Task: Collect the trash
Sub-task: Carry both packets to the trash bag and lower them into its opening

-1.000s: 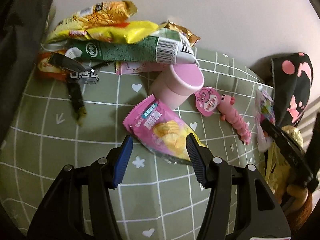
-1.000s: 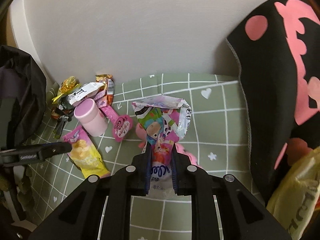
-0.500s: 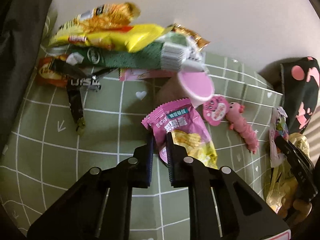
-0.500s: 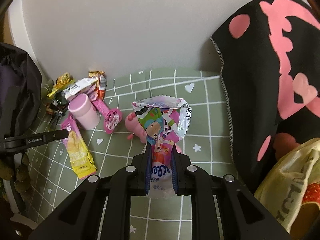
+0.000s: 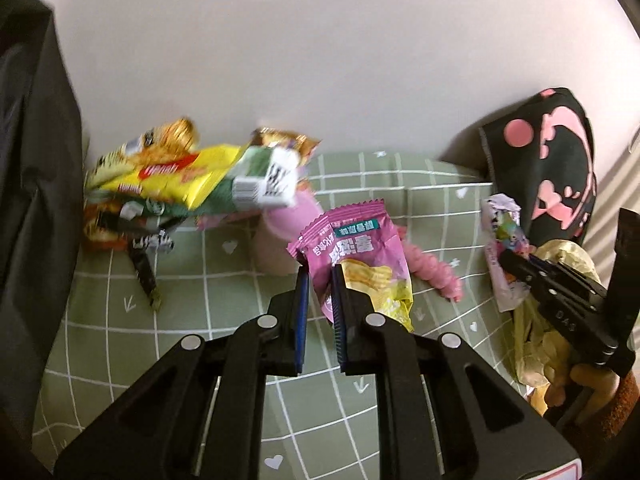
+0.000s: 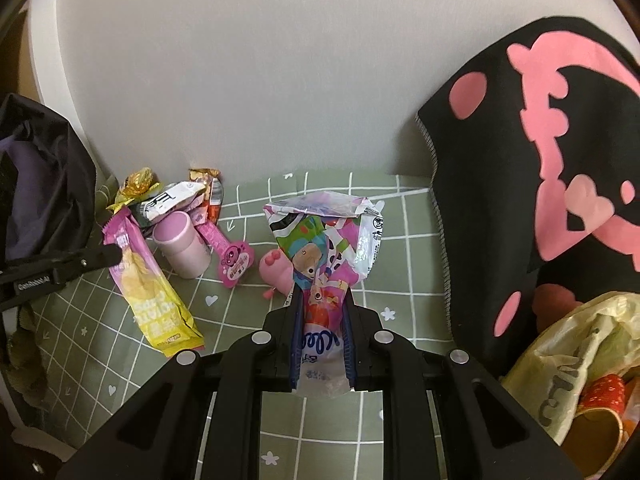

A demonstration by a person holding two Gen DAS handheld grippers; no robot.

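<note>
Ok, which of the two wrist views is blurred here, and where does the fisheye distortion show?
Left wrist view: motion blur smears the wrapper pile, while the pink chip bag between the fingers stays fairly sharp. Right wrist view: crisp throughout, the cartoon wrapper print is readable. Both views: the checked cloth lines bow, and dark corners frame the round image.

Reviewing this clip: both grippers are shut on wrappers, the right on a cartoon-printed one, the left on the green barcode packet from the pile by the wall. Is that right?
Not quite. The left gripper is shut on the pink and yellow chip packet, not the green one. The green barcode packet lies in the pile by the wall, as the left wrist view shows. The right gripper does hold the cartoon-printed wrapper.
</note>
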